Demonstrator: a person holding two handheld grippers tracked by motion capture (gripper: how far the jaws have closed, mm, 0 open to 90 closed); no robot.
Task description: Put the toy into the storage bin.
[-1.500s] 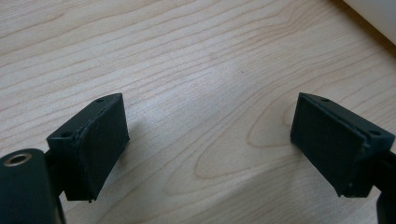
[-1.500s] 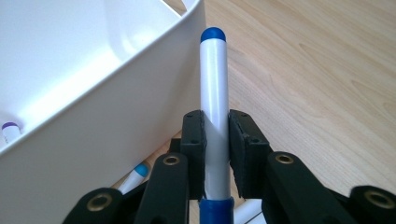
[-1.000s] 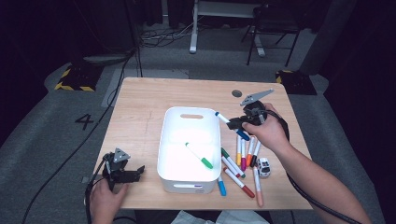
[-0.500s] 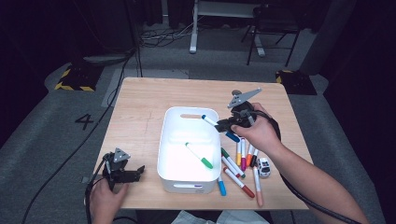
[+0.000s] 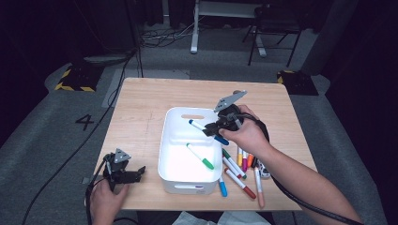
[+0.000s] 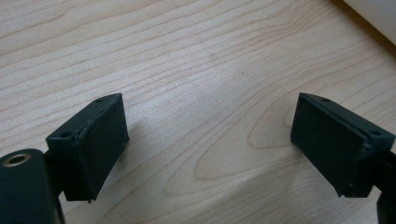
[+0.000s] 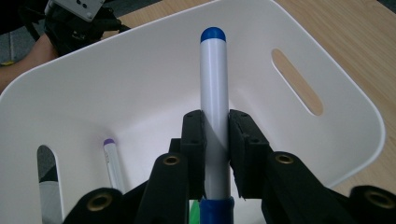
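Right now, down at the near edge of the wooden table [image 5: 141, 108], the left gripper [image 5: 123, 172] rests with its jaws wide apart and nothing between them (in the left gripper view there is just bare wood under them). It sits well away from the work.

A bit farther in stands the white bin [image 5: 169, 140]. A green marker [image 5: 199, 156] lies on its floor. In the right gripper view a purple-tipped marker [image 7: 112, 161] lies in there too. Just beside the bin, on its right, a bunch of loose markers [image 5: 241, 171] lies on the table.

Above the bin's right rim, the right gripper [image 5: 213, 129] is clamped tight on a blue marker [image 5: 209, 132]. The pads squeeze the white barrel near its middle. In the right gripper view, the marker [image 7: 213, 93] points straight ahead, away from the gripper, out over the open bin [image 7: 355, 107]. Its blue end cap is the far end.

So the marker's long side points into the bin, and the bin's floor lies below it. The right hand is the near one for this job; the left is far off. I think the next move is to let go so the marker drops in beside the green one. Part of the marker may still hang over the rim, so it could tip out.
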